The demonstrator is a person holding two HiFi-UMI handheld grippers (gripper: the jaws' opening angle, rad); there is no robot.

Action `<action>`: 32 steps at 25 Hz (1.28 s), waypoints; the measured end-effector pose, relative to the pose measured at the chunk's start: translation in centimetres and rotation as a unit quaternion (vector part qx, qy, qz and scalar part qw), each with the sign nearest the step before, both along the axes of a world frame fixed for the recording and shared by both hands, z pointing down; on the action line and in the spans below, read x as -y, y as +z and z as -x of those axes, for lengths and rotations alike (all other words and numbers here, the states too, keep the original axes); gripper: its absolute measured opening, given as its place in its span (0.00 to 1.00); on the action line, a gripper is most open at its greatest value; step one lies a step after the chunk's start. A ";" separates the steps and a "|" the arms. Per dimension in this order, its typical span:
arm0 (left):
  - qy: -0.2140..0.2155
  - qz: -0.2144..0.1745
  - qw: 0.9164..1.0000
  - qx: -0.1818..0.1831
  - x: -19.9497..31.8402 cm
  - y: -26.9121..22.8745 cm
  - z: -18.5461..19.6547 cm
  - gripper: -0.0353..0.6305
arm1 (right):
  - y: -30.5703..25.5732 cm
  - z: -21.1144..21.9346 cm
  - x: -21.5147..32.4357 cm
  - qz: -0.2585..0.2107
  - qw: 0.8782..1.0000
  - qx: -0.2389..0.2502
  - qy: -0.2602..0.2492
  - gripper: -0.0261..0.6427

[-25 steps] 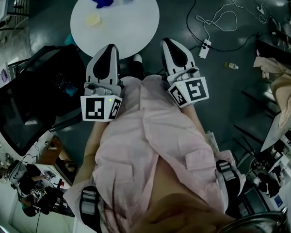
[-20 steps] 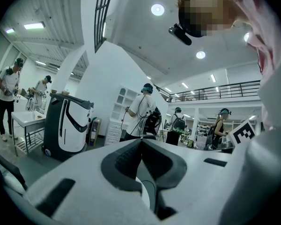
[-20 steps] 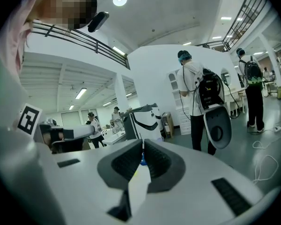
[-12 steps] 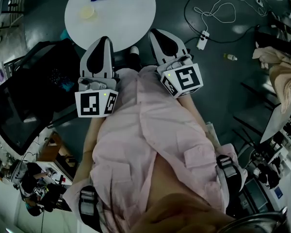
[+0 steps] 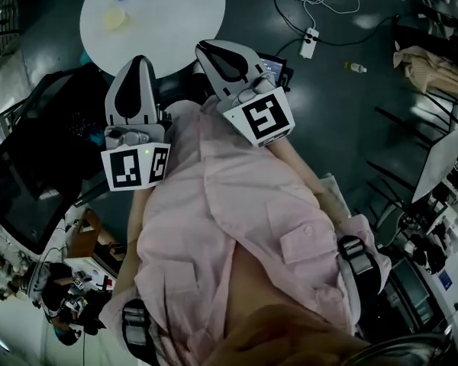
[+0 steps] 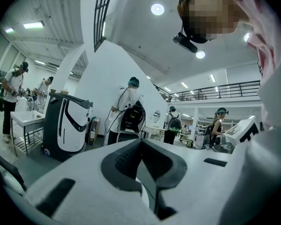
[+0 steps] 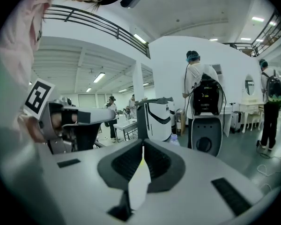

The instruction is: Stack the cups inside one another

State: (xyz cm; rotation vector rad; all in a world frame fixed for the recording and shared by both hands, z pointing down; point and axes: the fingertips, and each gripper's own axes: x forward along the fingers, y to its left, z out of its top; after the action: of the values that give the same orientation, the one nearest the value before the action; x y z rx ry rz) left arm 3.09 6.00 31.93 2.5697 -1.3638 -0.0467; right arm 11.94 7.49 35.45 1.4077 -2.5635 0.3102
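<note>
Head view: the left gripper (image 5: pixel 137 61) and right gripper (image 5: pixel 206 49) are tucked at the person's chest, jaws pressed together, gripping nothing. What looks like a small yellowish cup (image 5: pixel 114 17) rests on the round white table (image 5: pixel 175 14), ahead and leftward, so the left gripper is nearer.

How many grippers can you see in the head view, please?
2. The left gripper sits at the view's left, the right gripper beside it, both shut and pointing toward the round white table. None seems hidden.
</note>
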 end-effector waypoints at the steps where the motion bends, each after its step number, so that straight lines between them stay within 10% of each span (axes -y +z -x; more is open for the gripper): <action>1: 0.001 0.000 1.000 0.001 0.0 0.0 0.0 0.08 | -0.1 0.3 -0.1 -0.003 1.000 -0.003 -0.005 0.09; 32: 0.011 0.005 1.000 0.001 0.1 0.2 -0.3 0.08 | 0.5 0.3 0.2 0.008 1.000 -0.007 -0.004 0.09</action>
State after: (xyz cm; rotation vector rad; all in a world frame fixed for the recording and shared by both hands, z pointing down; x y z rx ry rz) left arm 3.36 5.85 32.09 2.5770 -1.3321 -0.0328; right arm 11.63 7.32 35.92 1.3896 -2.5477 0.3178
